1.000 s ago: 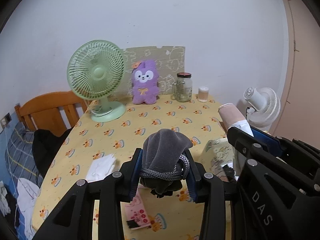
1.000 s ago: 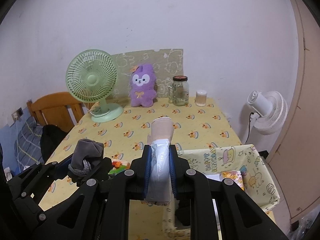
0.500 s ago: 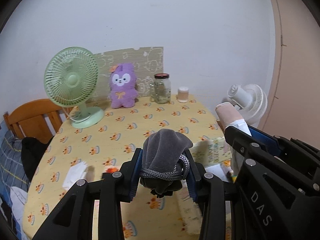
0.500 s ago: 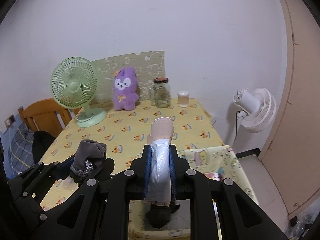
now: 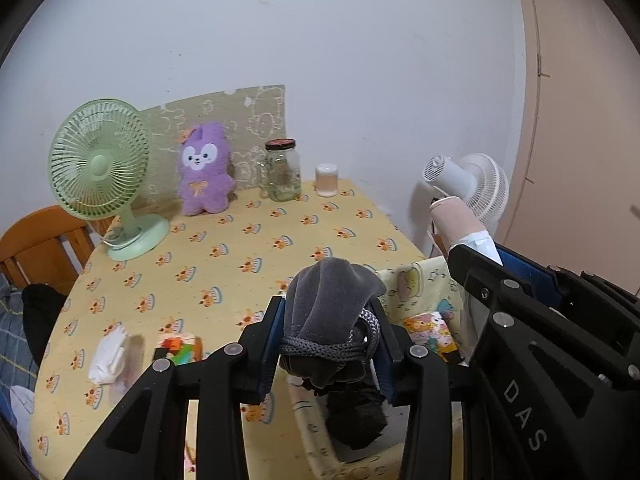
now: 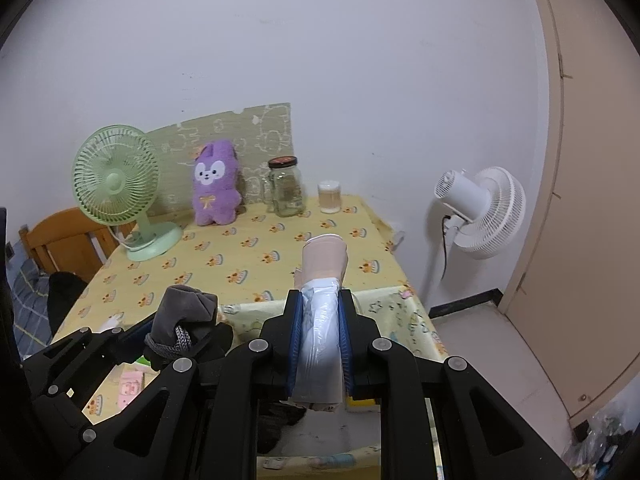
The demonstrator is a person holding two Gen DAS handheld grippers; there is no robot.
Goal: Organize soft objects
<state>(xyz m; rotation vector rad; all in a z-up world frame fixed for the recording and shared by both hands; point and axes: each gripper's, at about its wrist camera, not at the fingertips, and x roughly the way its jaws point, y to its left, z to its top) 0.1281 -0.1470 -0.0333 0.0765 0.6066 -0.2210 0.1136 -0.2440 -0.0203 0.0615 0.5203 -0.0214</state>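
Note:
My left gripper (image 5: 326,344) is shut on a grey drawstring pouch (image 5: 330,308) and holds it over the near end of a yellow patterned fabric bin (image 5: 412,280) beside the table. The pouch also shows in the right wrist view (image 6: 182,322). My right gripper (image 6: 320,344) is shut on a beige roll in clear plastic wrap (image 6: 322,280), held above the same bin (image 6: 400,308). A dark cloth (image 5: 354,412) lies inside the bin. A purple plush bunny (image 5: 204,170) stands at the table's back.
On the yellow tablecloth (image 5: 240,248) stand a green desk fan (image 5: 100,168), a glass jar (image 5: 282,176) and a small cup (image 5: 327,180). White tissues (image 5: 108,356) and a small colourful packet (image 5: 176,350) lie near the front. A white floor fan (image 6: 482,210) stands right; a wooden chair (image 6: 64,240) stands left.
Both grippers have moved right and back with their loads, from over the table to above the fabric bin. Grips are unchanged.

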